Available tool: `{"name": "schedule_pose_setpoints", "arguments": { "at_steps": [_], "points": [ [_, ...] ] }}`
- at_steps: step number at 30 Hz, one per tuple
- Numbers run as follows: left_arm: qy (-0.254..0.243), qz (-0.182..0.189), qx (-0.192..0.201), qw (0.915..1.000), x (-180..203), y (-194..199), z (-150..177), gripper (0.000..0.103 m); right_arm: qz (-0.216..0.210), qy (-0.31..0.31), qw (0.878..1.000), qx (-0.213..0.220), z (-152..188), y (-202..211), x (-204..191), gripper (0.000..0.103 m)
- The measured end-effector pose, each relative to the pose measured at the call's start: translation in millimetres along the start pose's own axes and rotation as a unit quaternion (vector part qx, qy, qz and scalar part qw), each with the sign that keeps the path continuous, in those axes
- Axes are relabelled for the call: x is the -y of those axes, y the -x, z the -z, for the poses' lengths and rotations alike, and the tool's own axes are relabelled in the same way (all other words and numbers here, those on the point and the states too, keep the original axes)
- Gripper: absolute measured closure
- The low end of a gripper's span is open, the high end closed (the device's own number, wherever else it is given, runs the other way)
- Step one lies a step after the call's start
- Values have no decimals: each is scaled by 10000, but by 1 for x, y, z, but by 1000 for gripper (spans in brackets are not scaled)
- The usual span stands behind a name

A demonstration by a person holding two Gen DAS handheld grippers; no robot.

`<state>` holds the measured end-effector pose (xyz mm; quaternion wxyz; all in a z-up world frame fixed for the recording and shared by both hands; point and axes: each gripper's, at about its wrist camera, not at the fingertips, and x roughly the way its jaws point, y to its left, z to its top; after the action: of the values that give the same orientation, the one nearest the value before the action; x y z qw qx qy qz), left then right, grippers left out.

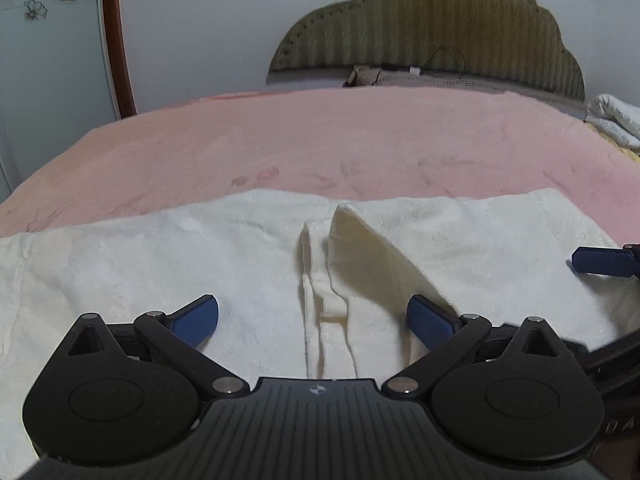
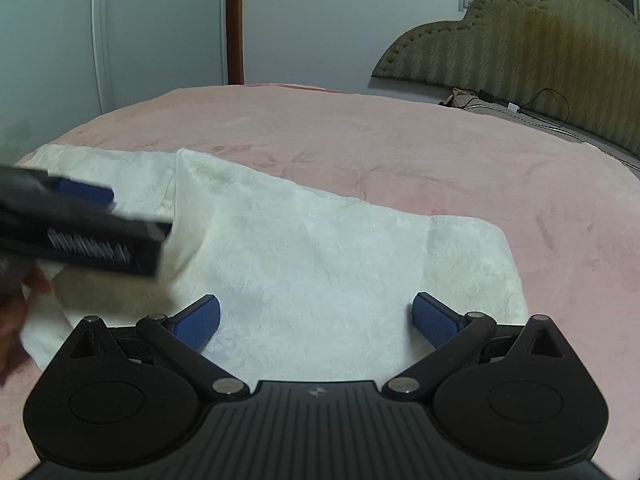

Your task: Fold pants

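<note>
Cream-white fleece pants (image 1: 120,272) lie flat across a pink blanket (image 1: 320,140) on a bed. A raised fold (image 1: 360,248) runs down their middle. My left gripper (image 1: 314,320) hovers low over that fold, open, its blue pads wide apart with nothing pinched. One blue finger (image 1: 596,262) of the other gripper pokes in at the right edge. In the right wrist view the pants (image 2: 320,240) fill the centre. My right gripper (image 2: 316,320) stands open above them, holding nothing. The left gripper's black body (image 2: 80,240) crosses the left side, blurred, with a hand (image 2: 16,304) below it.
A padded olive headboard (image 1: 432,32) stands at the bed's far end, with a cable and small items (image 1: 384,72) at its foot. Folded white cloth (image 1: 616,120) lies at the far right. A wardrobe door with flower decals (image 2: 48,40) is on the left.
</note>
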<state>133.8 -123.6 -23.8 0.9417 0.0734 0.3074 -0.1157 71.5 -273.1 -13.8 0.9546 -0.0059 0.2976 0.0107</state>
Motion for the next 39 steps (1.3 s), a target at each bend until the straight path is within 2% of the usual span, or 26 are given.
{"name": "schedule_pose_setpoints", "arguments": {
  "at_steps": [3,5,8,12,14,16,19,22,24,26,27,28,31,33,34,35,36,37,38,39],
  "points": [
    [13,39,-49,10000,-2,-1,0,0,177,-215,9996,-50,1,-3,5,0],
    [93,71,-50,9999,-6,0,1,0,129,-325,9993,-91,1,-5,10,0],
    [144,-14,-44,9999,-8,4,3,0,223,-150,9996,-115,2,-6,5,0],
    [223,-172,272,9992,-12,19,-3,0,285,-69,9996,15,3,1,1,0],
    [170,-240,114,9995,-13,13,-4,0,322,-101,9994,73,5,4,1,0],
    [286,-135,-130,9994,-16,4,-3,0,319,-126,9994,-74,5,0,2,0],
    [500,-141,-28,9986,-24,16,-4,2,335,-80,9994,-102,4,-1,1,0],
    [588,-409,316,9969,-33,36,-4,1,381,-70,9992,49,5,5,-3,0],
    [751,-726,588,9928,-45,48,-6,1,222,-58,9997,119,5,11,-9,0],
    [1039,-888,804,9873,-57,57,-13,1,-67,64,9999,63,3,10,-21,0],
    [1199,-829,795,9861,-63,59,-18,2,-220,202,9995,23,1,8,-32,0],
    [1351,-579,728,9865,-67,59,-26,2,-283,358,9990,29,0,6,-42,0],
    [1575,717,295,9845,-67,48,-47,1,-179,768,9967,179,-5,6,-71,0],
    [1443,1341,-38,9804,-56,32,-59,0,-255,978,9946,220,-9,6,-86,0],
    [1226,1275,-83,9842,-48,23,-63,0,-476,1093,9927,165,-9,5,-91,0],
    [897,906,-85,9918,-38,12,-66,2,-719,1181,9904,41,-8,2,-95,0],
    [495,380,-123,9980,-28,2,-66,4,-860,1231,9887,-50,-4,0,-99,0],
    [62,-124,-180,9997,-20,-11,-66,7,-740,1252,9894,18,-2,4,-101,0],
    [-190,-382,-193,9989,-17,-20,-63,4,-666,1312,9891,82,-2,9,-101,0],
    [-289,-440,-212,9984,-17,-26,-61,3,-631,1400,9880,177,-2,17,-99,0]
  ]
}}
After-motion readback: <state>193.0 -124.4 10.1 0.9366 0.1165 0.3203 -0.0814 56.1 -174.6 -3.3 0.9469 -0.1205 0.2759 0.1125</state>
